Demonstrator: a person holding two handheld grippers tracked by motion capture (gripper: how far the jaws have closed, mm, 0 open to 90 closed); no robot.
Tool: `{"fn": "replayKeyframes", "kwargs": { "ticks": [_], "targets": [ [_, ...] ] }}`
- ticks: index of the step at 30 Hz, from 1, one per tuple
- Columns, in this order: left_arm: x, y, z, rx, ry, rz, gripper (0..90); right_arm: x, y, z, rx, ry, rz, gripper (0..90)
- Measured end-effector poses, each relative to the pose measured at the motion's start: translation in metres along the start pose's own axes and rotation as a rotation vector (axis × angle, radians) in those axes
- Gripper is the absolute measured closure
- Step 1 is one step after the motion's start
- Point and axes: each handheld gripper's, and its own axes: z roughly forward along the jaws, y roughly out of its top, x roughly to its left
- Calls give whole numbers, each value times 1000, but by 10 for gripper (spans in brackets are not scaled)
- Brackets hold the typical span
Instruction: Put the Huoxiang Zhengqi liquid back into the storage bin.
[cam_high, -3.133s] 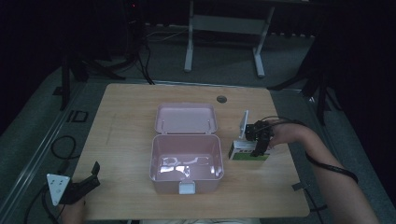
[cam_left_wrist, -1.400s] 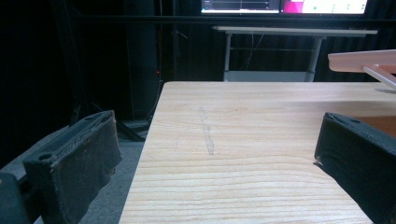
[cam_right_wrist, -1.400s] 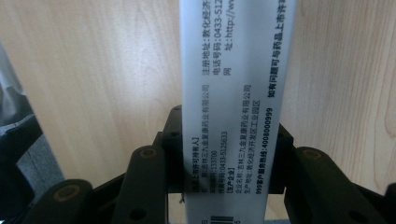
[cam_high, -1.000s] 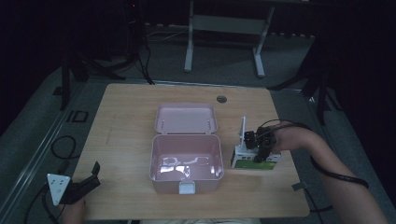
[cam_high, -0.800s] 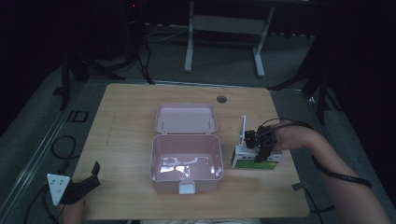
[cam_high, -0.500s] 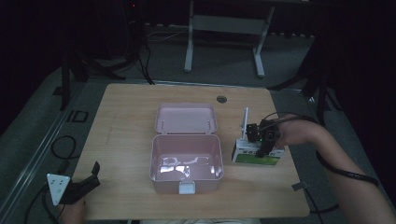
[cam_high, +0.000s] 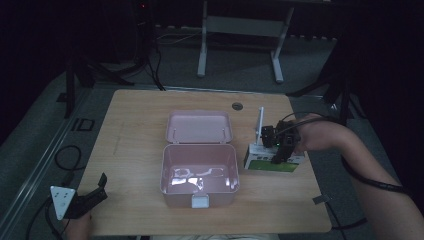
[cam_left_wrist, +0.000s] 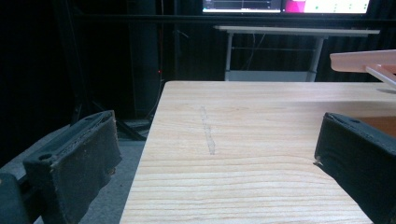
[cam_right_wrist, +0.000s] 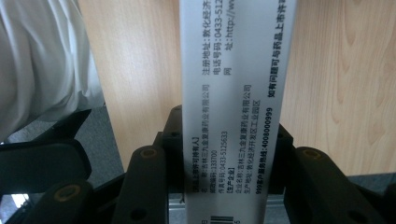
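Observation:
An open pink plastic box (cam_high: 163, 170) stands mid-table, its lid (cam_high: 199, 127) folded back and its inside bare. Just right of it, a white and green medicine carton (cam_high: 280, 166) lies low over the table, with my right gripper (cam_high: 277, 150) shut on it from above. In the right gripper view the carton's white printed side (cam_right_wrist: 233, 70) runs up between the two black jaws of the right gripper (cam_right_wrist: 229, 154). My left gripper (cam_high: 95, 192) rests at the table's near left corner, open, with only bare wood between its pads (cam_left_wrist: 79, 158). The pink lid's edge (cam_left_wrist: 369, 63) shows far right.
A round cable grommet (cam_high: 236, 106) sits near the table's far edge. Beyond the table stands a grey desk frame (cam_high: 240, 30). Cables (cam_high: 65, 155) lie on the floor to the left. The person's white garment (cam_right_wrist: 42, 60) hangs by the table's near edge.
The right gripper has carried the carton a little to the right and laid it flatter, so more of its green face shows. The left gripper has stayed put.

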Motion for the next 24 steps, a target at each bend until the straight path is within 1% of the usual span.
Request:
{"fn": "replayKeyframes", "kwargs": {
  "ticks": [3, 5, 6, 9, 11, 12, 13, 15, 17, 18, 19, 20, 24],
  "targets": [
    [0, 0, 0, 2, 0, 0, 2, 6, 7, -5, -9, -10, -26, 625],
    [0, 0, 0, 2, -1, 0, 2, 8, 10, -6, -12, -8, -29, 625],
    [0, 0, 0, 2, 0, 0, 2, 10, 12, -8, -18, -10, -39, 625],
    [0, 0, 0, 1, 0, 1, 2, 16, 24, -14, -34, -13, -63, 625],
    [0, 0, 0, 1, -1, 1, 2, 19, 33, -16, -29, -12, -76, 625],
    [0, 0, 0, 1, -1, 1, 2, 19, 33, -16, -29, -12, -76, 625],
    [0, 0, 0, 1, -1, 1, 2, 21, 43, -17, -20, -11, -87, 624],
    [0, 0, 0, 0, -3, -1, 2, 22, 51, -17, -11, -6, -88, 624],
    [0, 0, 0, 0, -3, 0, 2, 24, 59, -16, -1, -9, -101, 624],
    [0, 0, 0, 0, -3, 0, 2, 24, 64, -16, -2, -9, -106, 624],
    [0, 0, 0, 0, -3, 0, 2, 24, 64, -16, -2, -9, -106, 624],
    [0, 0, 0, 0, -4, -1, 2, 25, 74, -16, -8, -3, -115, 624],
    [0, 0, 0, 0, -5, 0, 2, 27, 89, -15, -14, -1, -143, 624]
  ]
}}
